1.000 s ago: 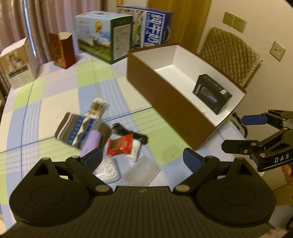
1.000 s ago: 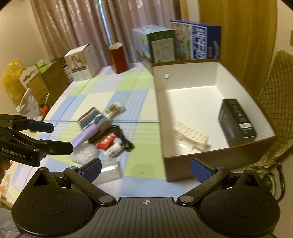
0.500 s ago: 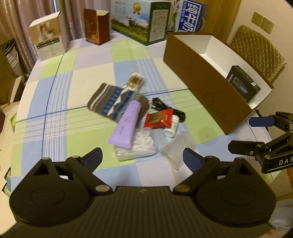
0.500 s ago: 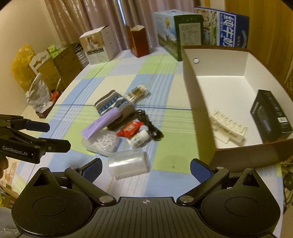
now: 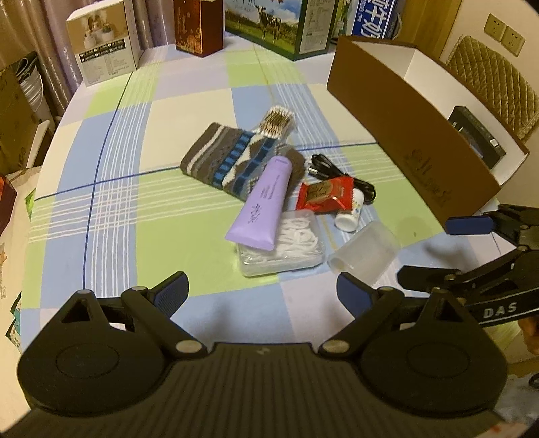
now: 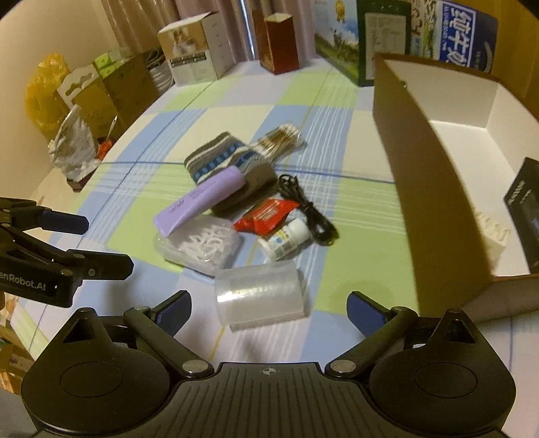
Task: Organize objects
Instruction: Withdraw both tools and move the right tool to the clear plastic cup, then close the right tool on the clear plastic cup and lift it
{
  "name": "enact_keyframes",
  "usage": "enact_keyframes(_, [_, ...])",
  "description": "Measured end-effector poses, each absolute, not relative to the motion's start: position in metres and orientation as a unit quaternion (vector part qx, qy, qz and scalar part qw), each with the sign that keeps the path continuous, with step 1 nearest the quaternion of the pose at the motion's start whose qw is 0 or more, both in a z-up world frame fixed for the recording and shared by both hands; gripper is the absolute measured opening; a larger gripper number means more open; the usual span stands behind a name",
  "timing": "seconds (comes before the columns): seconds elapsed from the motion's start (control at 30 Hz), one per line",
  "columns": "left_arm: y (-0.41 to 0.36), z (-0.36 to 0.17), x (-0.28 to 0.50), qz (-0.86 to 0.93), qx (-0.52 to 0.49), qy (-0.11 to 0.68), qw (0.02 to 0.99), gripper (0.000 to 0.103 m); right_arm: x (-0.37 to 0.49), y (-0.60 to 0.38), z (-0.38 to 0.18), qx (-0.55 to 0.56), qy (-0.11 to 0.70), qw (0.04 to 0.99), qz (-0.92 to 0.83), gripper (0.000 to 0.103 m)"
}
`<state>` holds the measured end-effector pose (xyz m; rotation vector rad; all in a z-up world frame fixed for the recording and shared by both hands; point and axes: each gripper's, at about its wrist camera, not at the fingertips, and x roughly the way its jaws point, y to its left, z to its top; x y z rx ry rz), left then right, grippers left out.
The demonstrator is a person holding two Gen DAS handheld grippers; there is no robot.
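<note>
A lived-in room of a home, most likely a dining or living room, judging by the table covered with a checked cloth in green, blue and cream, the long curtains at 11 o'clock behind it, and the quilted chair back at 2 o'clock under two wall sockets. Shown also by household packaging: milk cartons at 12 o'clock, a small appliance box near the curtains, stacked cardboard boxes and a yellow plastic bag on the floor at 10 o'clock. Everyday personal things in the middle of the cloth, such as a patterned sock, a purple tube and cotton swabs.
</note>
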<state>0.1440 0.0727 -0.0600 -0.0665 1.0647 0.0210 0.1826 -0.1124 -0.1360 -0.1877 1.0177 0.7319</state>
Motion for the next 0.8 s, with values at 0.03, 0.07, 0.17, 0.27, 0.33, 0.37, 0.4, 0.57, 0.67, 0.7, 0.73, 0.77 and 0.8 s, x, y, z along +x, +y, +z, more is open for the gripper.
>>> enact_keyframes(0.03, [0.074,-0.062,0.144,0.010,-0.032,0.509,0.860,0.093,0.183,-0.110,-0.139,-0.089,0.477,0.804,0.342,0.095])
enact_keyframes(0.07, [0.075,-0.063,0.144,0.009,-0.032,0.510,0.860,0.093,0.184,-0.107,-0.142,-0.091,0.479,0.803,0.343,0.095])
enact_keyframes(0.17, [0.079,-0.067,0.145,0.009,-0.031,0.514,0.857,0.093,0.186,-0.101,-0.149,-0.097,0.482,0.801,0.343,0.095])
enact_keyframes(0.27, [0.082,-0.071,0.146,0.010,-0.030,0.516,0.856,0.093,0.187,-0.093,-0.157,-0.102,0.484,0.799,0.341,0.093])
enact_keyframes(0.33, [0.085,-0.072,0.147,0.010,-0.030,0.517,0.855,0.093,0.187,-0.089,-0.162,-0.108,0.486,0.799,0.337,0.089])
enact_keyframes(0.37, [0.086,-0.073,0.147,0.010,-0.030,0.518,0.855,0.093,0.188,-0.086,-0.165,-0.112,0.487,0.799,0.334,0.089])
enact_keyframes(0.4, [0.087,-0.075,0.147,0.010,-0.030,0.519,0.854,0.093,0.188,-0.085,-0.168,-0.115,0.489,0.798,0.332,0.087])
enact_keyframes(0.57, [0.091,-0.077,0.149,0.007,-0.030,0.520,0.853,0.093,0.192,-0.081,-0.175,-0.115,0.492,0.800,0.323,0.083])
enact_keyframes(0.67, [0.091,-0.079,0.151,0.004,-0.028,0.521,0.853,0.093,0.194,-0.079,-0.177,-0.115,0.495,0.798,0.323,0.074])
enact_keyframes(0.7, [0.091,-0.079,0.152,0.002,-0.027,0.521,0.853,0.093,0.194,-0.080,-0.178,-0.116,0.494,0.798,0.324,0.071])
enact_keyframes(0.73, [0.091,-0.080,0.154,0.000,-0.026,0.521,0.853,0.093,0.194,-0.080,-0.177,-0.118,0.492,0.800,0.322,0.071])
enact_keyframes(0.77, [0.091,-0.080,0.155,-0.002,-0.026,0.521,0.853,0.093,0.194,-0.080,-0.176,-0.123,0.491,0.800,0.322,0.071])
enact_keyframes(0.8, [0.091,-0.081,0.156,-0.004,-0.026,0.521,0.853,0.093,0.193,-0.081,-0.174,-0.123,0.489,0.802,0.319,0.071])
